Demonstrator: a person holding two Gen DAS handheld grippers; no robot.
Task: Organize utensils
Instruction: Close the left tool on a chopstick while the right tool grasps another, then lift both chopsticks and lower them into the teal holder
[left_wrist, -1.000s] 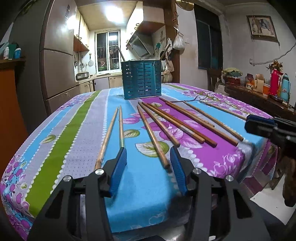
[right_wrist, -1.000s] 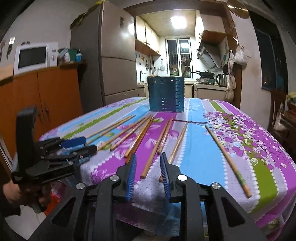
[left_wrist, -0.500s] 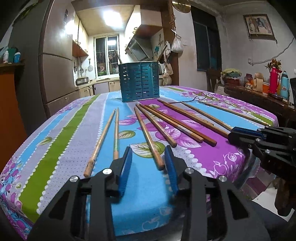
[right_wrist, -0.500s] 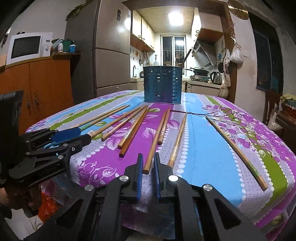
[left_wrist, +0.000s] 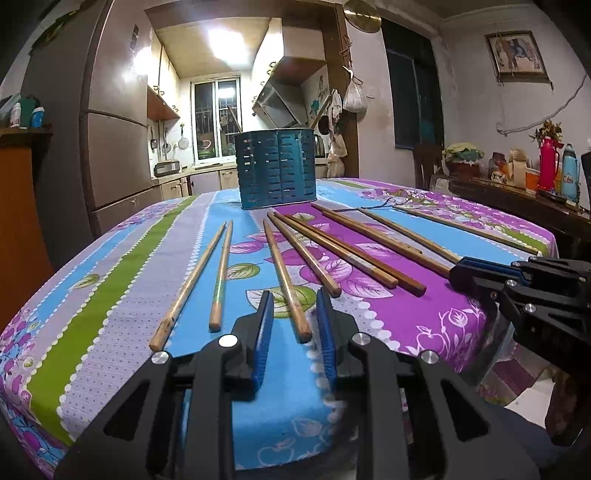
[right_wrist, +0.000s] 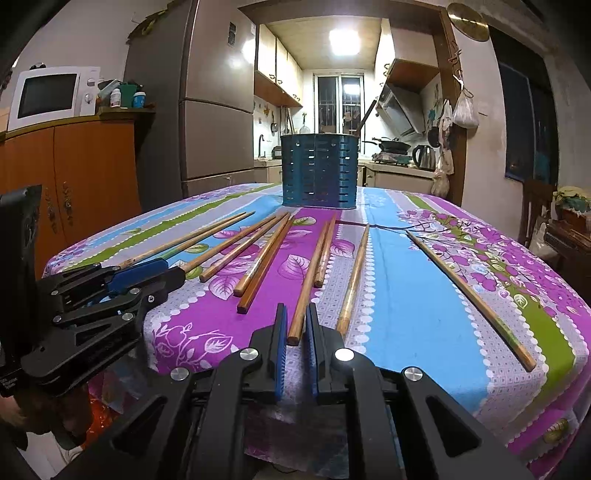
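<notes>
The task looks to be at its very beginning. All the wooden chopsticks (left_wrist: 284, 273) lie loose on the tabletop (left_wrist: 110, 295), which carries a flowered cloth, spread in a fan with their thick ends toward the near edge. I count nine of them in the right wrist view. The blue slotted utensil holder (left_wrist: 276, 170) stands upright farther back, well apart from both grippers, and from this low angle I cannot tell if anything is inside it. So, as far as I can judge, every chopstick is left to be collected and put in the holder.

The left hand-held gripper (left_wrist: 293, 325) is low at the near edge of the tabletop and points toward the holder. Its jaws are partly open, and the thick end of one chopstick lies between the blue pads (left_wrist: 263, 332), but they do not seem to touch it. The right hand-held gripper (right_wrist: 295, 341) is in a similar low pose, further to the right. Its jaws are narrower, almost closed, around the end of another chopstick (right_wrist: 308, 284); a small gap shows on each side, so I think it does not hold it yet.
</notes>
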